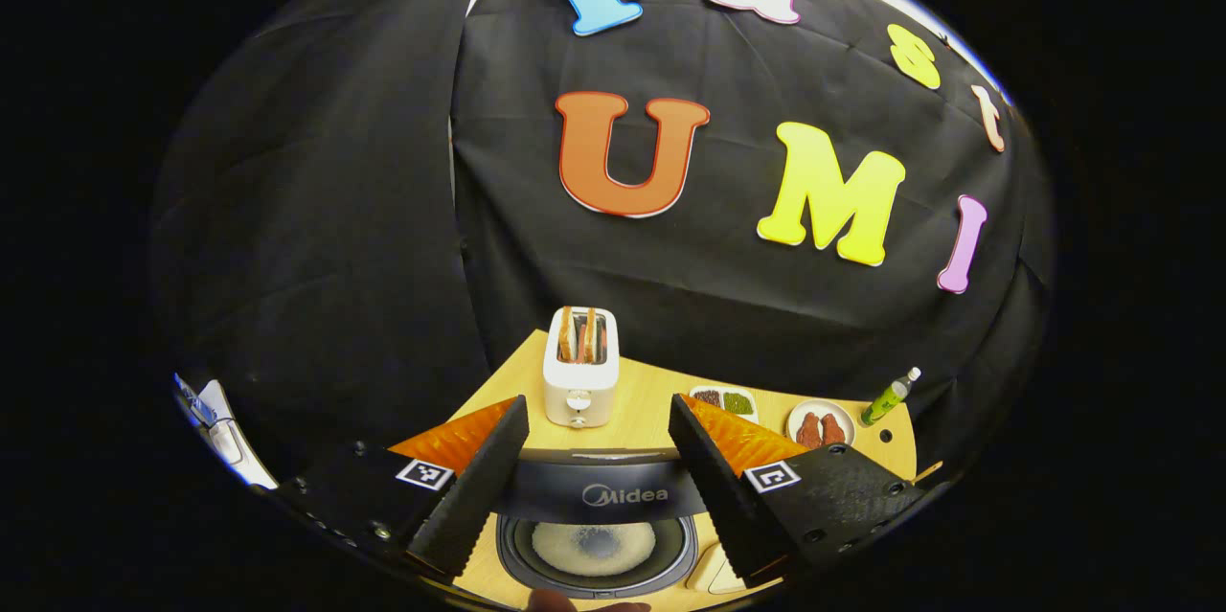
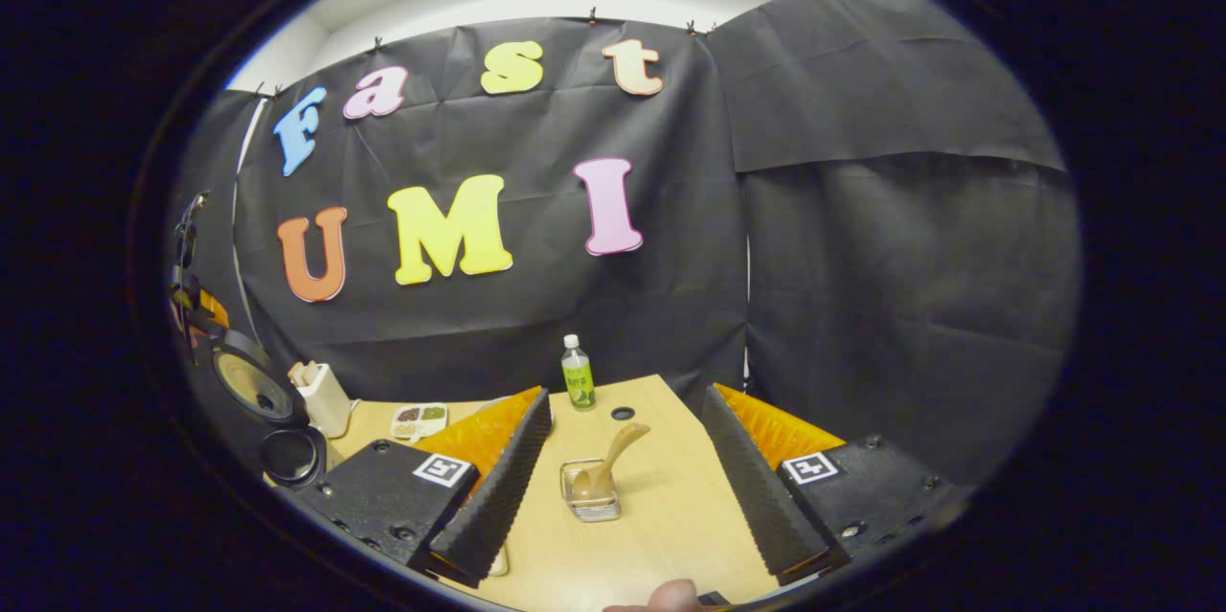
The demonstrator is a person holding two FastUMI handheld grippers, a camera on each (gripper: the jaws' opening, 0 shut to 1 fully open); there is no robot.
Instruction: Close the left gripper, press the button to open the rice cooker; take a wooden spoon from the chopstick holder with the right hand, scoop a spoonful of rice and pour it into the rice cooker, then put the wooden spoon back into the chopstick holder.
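Left gripper (image 1: 596,468): fingers released, spread above the open black rice cooker (image 1: 596,550) at bottom centre. Right gripper (image 2: 624,478): fingers released, empty. Between them, lower centre, the wooden spoon (image 2: 605,464) stands tilted in the wire-mesh chopstick holder (image 2: 594,494) on the light wooden worktop (image 2: 670,516).

Light wooden table (image 2: 661,507) across the lower middle of the right gripper view, carrying a chopstick holder (image 2: 592,489) at centre, green bottle (image 2: 577,380) behind it, toaster (image 2: 326,398) and divided dish (image 2: 419,420) at left, rice cooker (image 2: 287,454) at far left.
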